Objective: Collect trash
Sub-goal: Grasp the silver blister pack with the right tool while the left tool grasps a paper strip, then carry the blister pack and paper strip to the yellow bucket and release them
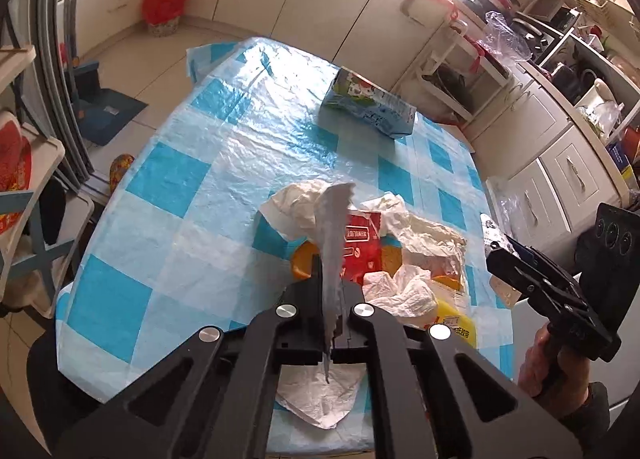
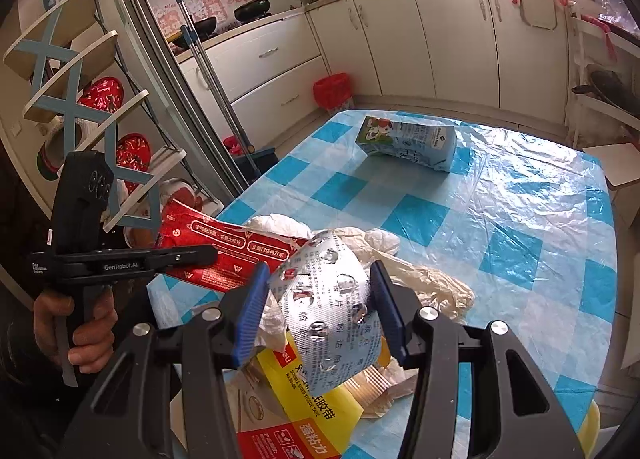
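- Our left tool (image 1: pixel 334 299) is clamped on a flat red wrapper (image 2: pixel 224 255), held above the tabletop (image 1: pixel 180 187).
- Our right tool (image 2: pixel 320 311) grips a bowed silver blister sheet (image 2: pixel 328 307).
- Both pieces are mid-collection, we judge; next they need carrying to the red-lined bin (image 2: pixel 334 93) on the floor.
- A milk carton (image 2: pixel 408 143) waits at the far end.

Left gripper (image 1: pixel 334 323): your black arms, shiny round silver screws.
Right gripper (image 2: pixel 318 313): your blue ridged pads (image 2: pixel 250 315), black frame.
Hands: bare skin, dark sleeves.

A blue-checked tablecloth (image 1: pixel 168 195) covers the table; cream cabinets (image 2: pixel 452 39) line the walls.
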`<state>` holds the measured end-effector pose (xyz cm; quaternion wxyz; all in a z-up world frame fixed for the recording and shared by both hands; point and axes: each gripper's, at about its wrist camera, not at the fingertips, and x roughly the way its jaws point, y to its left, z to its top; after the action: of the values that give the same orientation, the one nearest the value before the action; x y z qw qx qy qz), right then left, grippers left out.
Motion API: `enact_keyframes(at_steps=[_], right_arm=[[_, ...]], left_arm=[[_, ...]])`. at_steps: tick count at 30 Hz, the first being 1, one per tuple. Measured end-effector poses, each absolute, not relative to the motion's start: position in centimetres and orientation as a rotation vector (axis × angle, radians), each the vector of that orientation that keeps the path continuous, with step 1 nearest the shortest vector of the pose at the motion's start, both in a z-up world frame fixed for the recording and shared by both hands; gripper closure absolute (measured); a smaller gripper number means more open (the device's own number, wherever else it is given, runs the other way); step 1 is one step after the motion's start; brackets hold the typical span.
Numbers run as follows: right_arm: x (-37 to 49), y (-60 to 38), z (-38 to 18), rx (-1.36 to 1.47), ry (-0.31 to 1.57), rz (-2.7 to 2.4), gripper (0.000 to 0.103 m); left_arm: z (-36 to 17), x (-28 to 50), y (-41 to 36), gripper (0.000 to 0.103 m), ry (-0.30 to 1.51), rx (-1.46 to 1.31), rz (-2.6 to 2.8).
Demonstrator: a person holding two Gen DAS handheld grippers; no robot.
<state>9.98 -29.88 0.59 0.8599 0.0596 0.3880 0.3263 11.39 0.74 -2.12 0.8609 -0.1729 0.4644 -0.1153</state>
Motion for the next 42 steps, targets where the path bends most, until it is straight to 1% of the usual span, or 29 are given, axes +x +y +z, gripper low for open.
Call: enact_keyframes(at_steps=[9,13,17,21,26,29,32,36,42], right_arm=[[9.0,-34.0,2.0,0.192,0.76,0.599,0.052],[8.2,-37.8,2.3,0.247,0.737,0.496,0.051],[6.8,-42.6,1.6,0.301,0.739,0.341,0.05],[5.3,-47.6,-0.9,0.382,0.792,0.182,0.05],[4.9,-52.5,-5.4,0.493,0.903,0.016,0.049],[4.9,-54.7,-7.5,0.568,0.972,-0.062,0.045],[4.8,-56.2,-8.4,0.608,1.015,-0.152,0.04],[3.6,-58.5,-7.5,0.717,0.932,-0.207,0.037],[0.9,-59.9,-1.5,0.723,0.637,-0.258,0.03]], left_arm=[[5.7,8.6,-0.3,0.103,0.747,-0.353,-0.335],[7.7,8.2,-2.4,0.103,0.719,-0.35,-0.407],[8.3,7.9,-6.1,0.103,0.73,-0.342,-0.491],[7.9,7.5,-11.3,0.103,0.763,-0.309,-0.594],[6.6,7.1,-18.1,0.103,0.814,-0.259,-0.697],[5.6,7.0,-21.9,0.103,0.847,-0.23,-0.743],[4.3,6.7,-25.5,0.103,0.881,-0.188,-0.775],[2.0,6.3,-29.9,0.103,0.936,-0.126,-0.804],[-1.4,6.3,-36.5,0.102,1.011,-0.026,-0.84]])
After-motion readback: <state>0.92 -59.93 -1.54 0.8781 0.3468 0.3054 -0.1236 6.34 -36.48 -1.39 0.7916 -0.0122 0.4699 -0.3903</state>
